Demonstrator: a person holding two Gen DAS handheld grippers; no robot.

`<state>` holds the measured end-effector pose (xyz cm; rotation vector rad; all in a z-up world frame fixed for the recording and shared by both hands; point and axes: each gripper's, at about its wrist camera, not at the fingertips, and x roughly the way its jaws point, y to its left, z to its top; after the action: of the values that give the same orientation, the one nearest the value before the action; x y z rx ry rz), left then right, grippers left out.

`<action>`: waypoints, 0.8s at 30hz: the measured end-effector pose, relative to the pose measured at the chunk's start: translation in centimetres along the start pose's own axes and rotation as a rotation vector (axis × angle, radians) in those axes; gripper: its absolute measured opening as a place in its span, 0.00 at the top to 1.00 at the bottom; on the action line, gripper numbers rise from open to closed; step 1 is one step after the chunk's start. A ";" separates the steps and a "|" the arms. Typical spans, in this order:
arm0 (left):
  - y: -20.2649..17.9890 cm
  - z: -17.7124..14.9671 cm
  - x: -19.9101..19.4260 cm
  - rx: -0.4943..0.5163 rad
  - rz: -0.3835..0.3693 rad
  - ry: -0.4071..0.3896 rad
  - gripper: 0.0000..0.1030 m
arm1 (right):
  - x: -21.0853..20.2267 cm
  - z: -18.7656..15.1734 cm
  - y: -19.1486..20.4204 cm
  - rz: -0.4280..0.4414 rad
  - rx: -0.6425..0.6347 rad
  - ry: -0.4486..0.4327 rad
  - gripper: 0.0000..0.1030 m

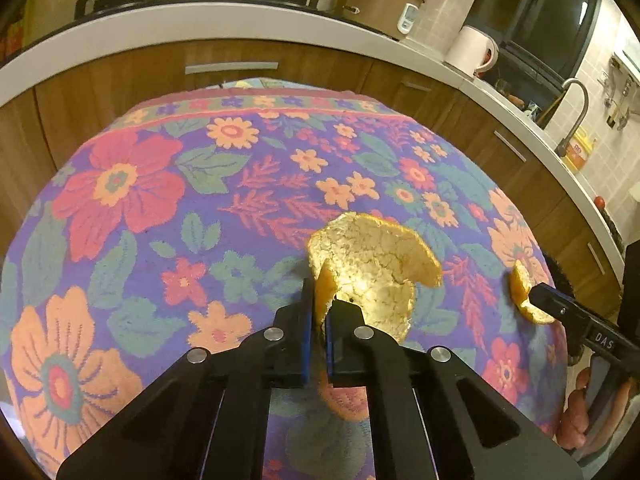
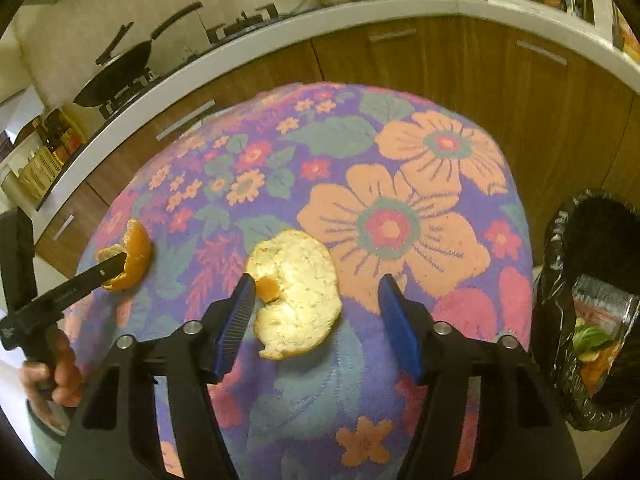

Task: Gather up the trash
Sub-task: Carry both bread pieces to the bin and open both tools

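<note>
The left tool is pressed together on the edge of a curled piece of orange peel, pith side facing the lens. From the right wrist view this same piece sits at the tool's tip, low over the table's left part; whether it rests on the cloth or hangs clear is not certain. The right tool stands spread, its blue pads either side of a second peel that lies pith-up on the floral-clothed table. The left pad is just at its edge and the right pad is apart from it. Beyond the table's right edge stands a black trash bag, already holding scraps.

The grip on the first piece takes only a thin, torn rim, so it could tear or slip out on the way to the bag. The second peel lies flat and off-centre in the jaws; closing could push it sideways or catch the cloth instead.

From the left wrist view the second peel is half covered by the right tool's finger, and the bag is out of view. The bag's lower part is cut off.
</note>
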<state>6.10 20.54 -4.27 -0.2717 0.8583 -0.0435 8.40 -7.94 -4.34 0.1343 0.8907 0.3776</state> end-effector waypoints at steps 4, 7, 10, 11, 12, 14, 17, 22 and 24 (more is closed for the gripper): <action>-0.9 -0.3 -0.8 0.032 0.006 -0.042 0.98 | -0.1 -0.3 0.3 -0.021 -0.026 -0.010 0.57; -1.5 -0.5 -0.9 0.047 0.015 -0.050 0.98 | 0.3 -0.3 0.5 -0.038 -0.033 0.009 0.57; -1.6 -0.6 -1.1 0.042 0.005 -0.052 0.98 | 0.5 -0.6 1.5 -0.084 -0.078 0.020 0.64; -1.7 -0.6 -1.1 0.043 0.005 -0.052 0.98 | 0.5 -0.8 2.0 -0.091 -0.099 0.020 0.75; -1.8 -0.6 -1.1 0.044 0.003 -0.053 0.98 | 0.5 -1.0 2.3 -0.091 -0.107 0.019 0.78; -1.9 -0.7 -1.3 0.044 -0.004 -0.055 0.98 | 0.1 -1.1 2.4 -0.098 -0.106 -0.001 0.92; -2.4 -0.8 -1.5 0.045 -0.027 -0.068 0.98 | -0.7 -1.3 1.8 -0.056 -0.070 -0.036 0.98; -4.6 -1.3 -1.8 0.053 -0.093 -0.089 0.98 | -2.4 -1.3 1.2 -0.052 -0.048 -0.091 0.98; -5.9 -1.4 -1.9 0.069 -0.106 -0.095 0.98 | -3.3 -1.1 0.9 -0.057 -0.046 -0.115 0.98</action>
<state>4.25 14.81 -2.25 -0.2524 0.7463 -0.1577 5.37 -8.38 -2.34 0.0870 0.7701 0.3334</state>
